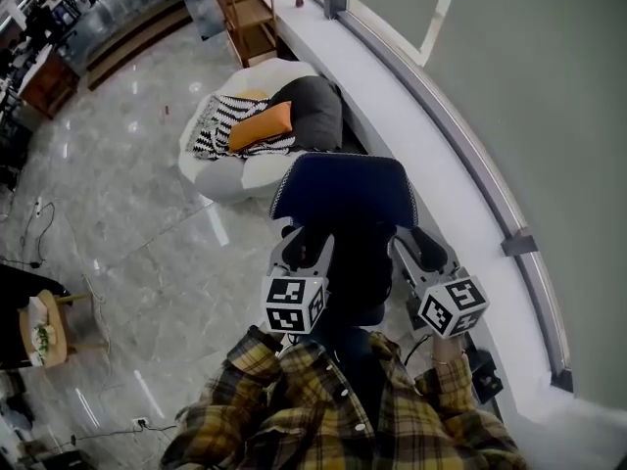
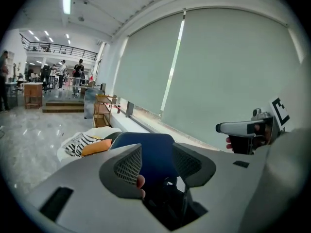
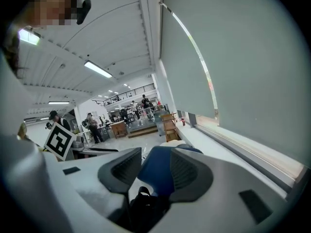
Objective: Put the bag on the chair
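Observation:
A blue office chair [image 1: 343, 189] stands by the window ledge, its back turned away from me. On its seat lies a black bag [image 1: 361, 262], between my two grippers. My left gripper [image 1: 306, 241] is at the bag's left side and my right gripper [image 1: 411, 245] at its right. In the left gripper view the jaws [image 2: 158, 166] stand open, with the chair back [image 2: 150, 152] beyond them and the bag [image 2: 167, 200] low between them. In the right gripper view the jaws [image 3: 155, 171] are wide apart over a black loop of the bag [image 3: 143, 198]. No pad visibly presses on it.
A white beanbag seat [image 1: 220, 169] with striped, orange and grey cushions sits just beyond the chair. A long white ledge [image 1: 421, 145] runs along the window at right, and a wooden shelf [image 1: 250, 8] stands at its far end. A small round table [image 1: 44, 326] is at the left.

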Demonstrator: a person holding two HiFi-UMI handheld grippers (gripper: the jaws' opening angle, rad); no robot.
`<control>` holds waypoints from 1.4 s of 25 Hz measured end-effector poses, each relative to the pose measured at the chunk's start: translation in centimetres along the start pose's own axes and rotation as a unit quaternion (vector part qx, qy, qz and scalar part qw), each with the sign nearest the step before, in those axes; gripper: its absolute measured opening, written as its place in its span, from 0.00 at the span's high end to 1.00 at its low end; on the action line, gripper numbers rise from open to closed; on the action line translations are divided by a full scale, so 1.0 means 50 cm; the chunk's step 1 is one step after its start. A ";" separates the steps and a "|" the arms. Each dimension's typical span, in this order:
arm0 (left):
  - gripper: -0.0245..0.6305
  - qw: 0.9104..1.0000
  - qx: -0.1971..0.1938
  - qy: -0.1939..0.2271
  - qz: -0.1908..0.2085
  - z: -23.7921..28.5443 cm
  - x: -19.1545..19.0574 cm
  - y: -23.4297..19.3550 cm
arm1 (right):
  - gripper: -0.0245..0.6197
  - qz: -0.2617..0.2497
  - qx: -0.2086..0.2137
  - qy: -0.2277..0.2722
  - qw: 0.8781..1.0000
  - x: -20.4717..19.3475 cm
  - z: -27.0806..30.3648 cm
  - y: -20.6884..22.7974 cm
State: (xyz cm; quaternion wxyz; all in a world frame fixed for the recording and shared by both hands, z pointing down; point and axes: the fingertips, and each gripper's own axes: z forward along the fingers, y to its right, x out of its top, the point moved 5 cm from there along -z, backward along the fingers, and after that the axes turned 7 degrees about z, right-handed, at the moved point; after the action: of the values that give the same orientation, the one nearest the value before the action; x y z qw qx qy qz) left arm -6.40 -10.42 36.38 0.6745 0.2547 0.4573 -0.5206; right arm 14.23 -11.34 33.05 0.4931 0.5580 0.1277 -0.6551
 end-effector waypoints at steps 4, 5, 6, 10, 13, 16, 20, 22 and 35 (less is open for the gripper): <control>0.67 0.999 -0.020 0.020 0.019 -0.026 0.047 0.032 | 0.70 -0.032 0.016 0.034 0.999 0.040 -0.029 -0.033; 0.67 0.999 -0.024 0.024 0.025 -0.036 0.060 0.039 | 0.70 -0.038 0.019 0.039 0.998 0.049 -0.036 -0.043; 0.68 0.999 -0.027 0.028 0.031 -0.046 0.072 0.044 | 0.71 -0.041 0.024 0.045 0.998 0.058 -0.043 -0.055; 0.73 0.997 -0.037 0.056 0.049 -0.080 0.124 0.063 | 0.73 -0.057 0.042 0.067 0.995 0.094 -0.067 -0.089; 0.74 0.994 -0.046 0.079 0.060 -0.102 0.154 0.076 | 0.74 -0.068 0.048 0.078 0.993 0.110 -0.083 -0.105; 0.76 0.991 -0.054 0.105 0.069 -0.128 0.182 0.093 | 0.74 -0.078 0.053 0.086 0.992 0.125 -0.097 -0.120; 0.81 0.985 -0.058 0.129 0.093 -0.154 0.210 0.113 | 0.75 -0.081 0.064 0.097 0.990 0.141 -0.111 -0.138; 0.85 0.983 -0.058 0.135 0.106 -0.164 0.212 0.116 | 0.79 -0.082 0.074 0.103 0.989 0.144 -0.117 -0.152; 0.93 0.982 -0.070 0.141 0.109 -0.202 0.214 0.121 | 0.92 -0.112 0.103 0.089 0.984 0.137 -0.126 -0.205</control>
State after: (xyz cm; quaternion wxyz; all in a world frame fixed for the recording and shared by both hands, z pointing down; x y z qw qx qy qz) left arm -3.88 -5.16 21.57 0.6724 0.3259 0.5525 -0.3694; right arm 10.69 -5.35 21.06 0.3432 0.6439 0.1649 -0.6637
